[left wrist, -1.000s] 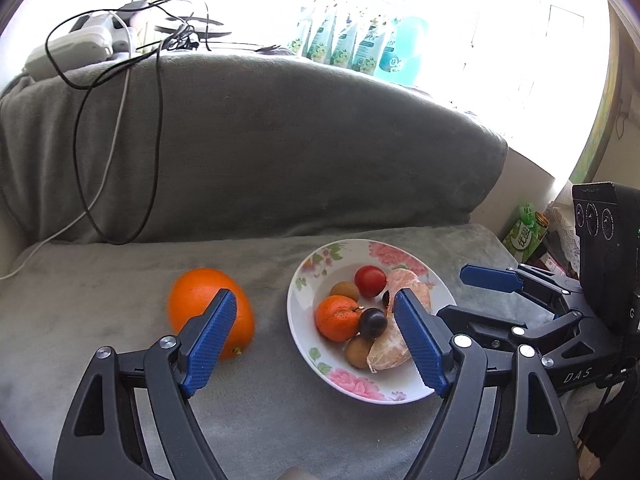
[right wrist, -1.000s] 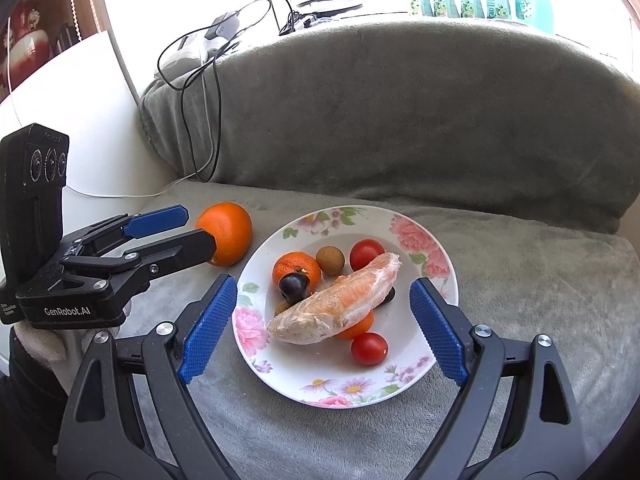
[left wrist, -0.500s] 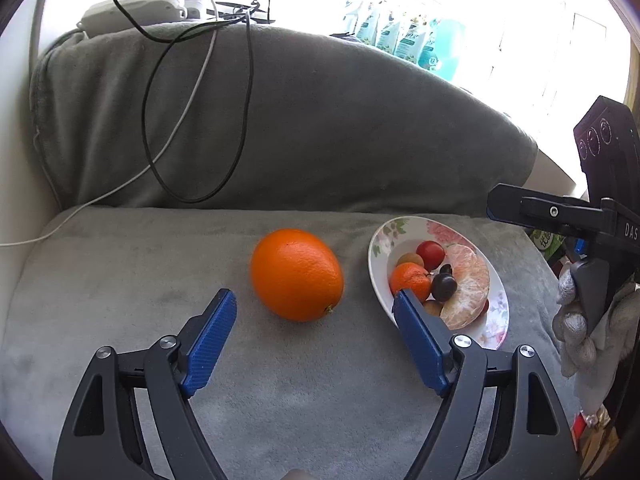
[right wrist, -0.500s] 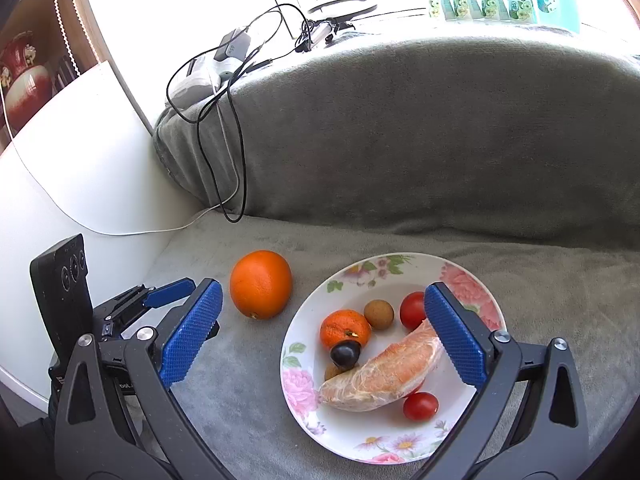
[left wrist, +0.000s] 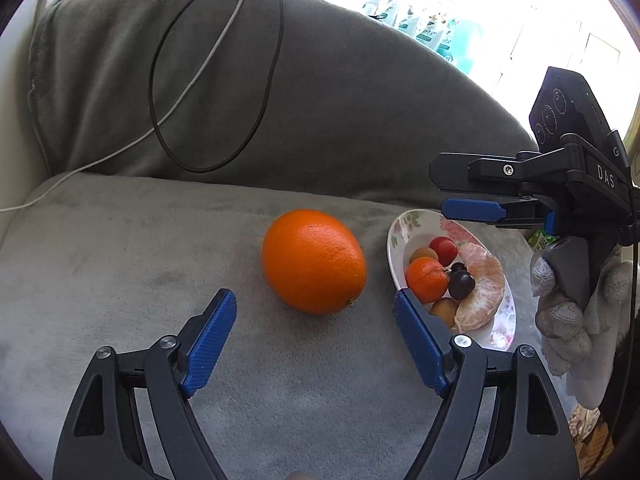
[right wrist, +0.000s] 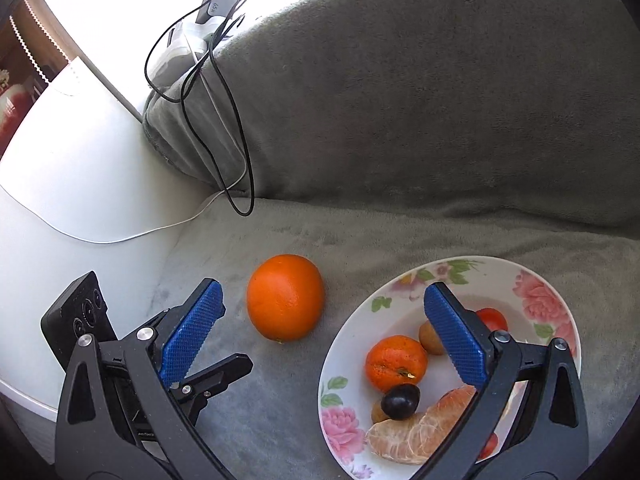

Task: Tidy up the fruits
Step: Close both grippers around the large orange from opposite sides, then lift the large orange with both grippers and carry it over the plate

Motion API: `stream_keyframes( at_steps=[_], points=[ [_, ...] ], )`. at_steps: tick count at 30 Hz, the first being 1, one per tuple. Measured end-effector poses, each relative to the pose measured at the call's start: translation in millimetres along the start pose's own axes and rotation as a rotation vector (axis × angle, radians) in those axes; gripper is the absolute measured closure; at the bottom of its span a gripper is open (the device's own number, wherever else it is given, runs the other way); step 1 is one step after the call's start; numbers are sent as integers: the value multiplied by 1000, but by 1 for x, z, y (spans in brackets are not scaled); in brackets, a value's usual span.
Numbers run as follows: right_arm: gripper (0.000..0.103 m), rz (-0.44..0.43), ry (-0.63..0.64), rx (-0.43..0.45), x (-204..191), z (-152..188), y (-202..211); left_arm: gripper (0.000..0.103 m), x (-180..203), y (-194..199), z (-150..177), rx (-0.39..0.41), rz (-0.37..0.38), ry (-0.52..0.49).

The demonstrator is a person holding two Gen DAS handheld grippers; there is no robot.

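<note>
Grey plush fabric covers the sofa seat I am working over, and everything rests on it. On its right side sits a white floral-patterned ceramic plate, already holding a peeled citrus half, a small mandarin, two red cherry tomatoes, a dark grape and small brown fruits.

Left of the plate, apart from its rim, lies the large round orange, alone on the fabric. I judge it firm and fairly heavy for its size, with a waxy, pebbled skin that could slip, and round enough to roll on the soft cushion. I would take it across its widest middle, pads on opposite sides, squeezing only enough to hold.

My left gripper has its blue pads set wide apart and holds nothing; the orange lies just beyond the fingertips, centred between them, on the far side.

My right gripper is spread fully and also holds nothing. From its view the orange sits just beyond the gap, nearer the left pad, while the right finger hangs over the plate.
</note>
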State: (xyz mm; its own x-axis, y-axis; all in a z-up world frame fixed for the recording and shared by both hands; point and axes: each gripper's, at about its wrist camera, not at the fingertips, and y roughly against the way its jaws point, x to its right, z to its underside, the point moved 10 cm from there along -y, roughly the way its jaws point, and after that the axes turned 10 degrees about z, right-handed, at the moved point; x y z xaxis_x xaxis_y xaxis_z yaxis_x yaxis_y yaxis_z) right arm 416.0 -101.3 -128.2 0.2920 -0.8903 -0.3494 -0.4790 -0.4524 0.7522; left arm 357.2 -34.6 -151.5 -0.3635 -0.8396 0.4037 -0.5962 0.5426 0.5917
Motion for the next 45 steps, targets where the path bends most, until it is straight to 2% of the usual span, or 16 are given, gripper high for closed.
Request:
stream_keyframes(
  at_steps=[7, 14, 18, 21, 24, 26, 30, 32, 45],
  points=[
    [2, -38, 33, -63, -20, 1, -25, 22, -3, -11, -2, -14, 51, 61],
    [15, -64, 85, -113, -42, 6, -44, 24, -6, -18, 1, -29, 88, 94],
    [17, -54, 102, -133, -49, 10, -54, 24, -9, -19, 0, -34, 105, 112],
    [24, -48, 112, -150, -52, 13, -61, 25, -9, -21, 0, -38, 112, 120],
    [24, -33, 121, -159, -53, 16, -68, 28, -10, -22, 0, -42, 115, 125],
    [28, -32, 125, -166, -55, 18, -71, 28, -14, -23, 0, -43, 110, 129],
    [32, -28, 129, -178, -54, 20, -77, 35, -12, -24, 0, -49, 112, 132],
    [32, -22, 132, -179, -54, 21, -79, 43, -11, -25, 1, -56, 116, 129],
    [36, -19, 115, -159, -48, 23, -69, 43, 0, -24, -3, -53, 80, 97]
  ],
)
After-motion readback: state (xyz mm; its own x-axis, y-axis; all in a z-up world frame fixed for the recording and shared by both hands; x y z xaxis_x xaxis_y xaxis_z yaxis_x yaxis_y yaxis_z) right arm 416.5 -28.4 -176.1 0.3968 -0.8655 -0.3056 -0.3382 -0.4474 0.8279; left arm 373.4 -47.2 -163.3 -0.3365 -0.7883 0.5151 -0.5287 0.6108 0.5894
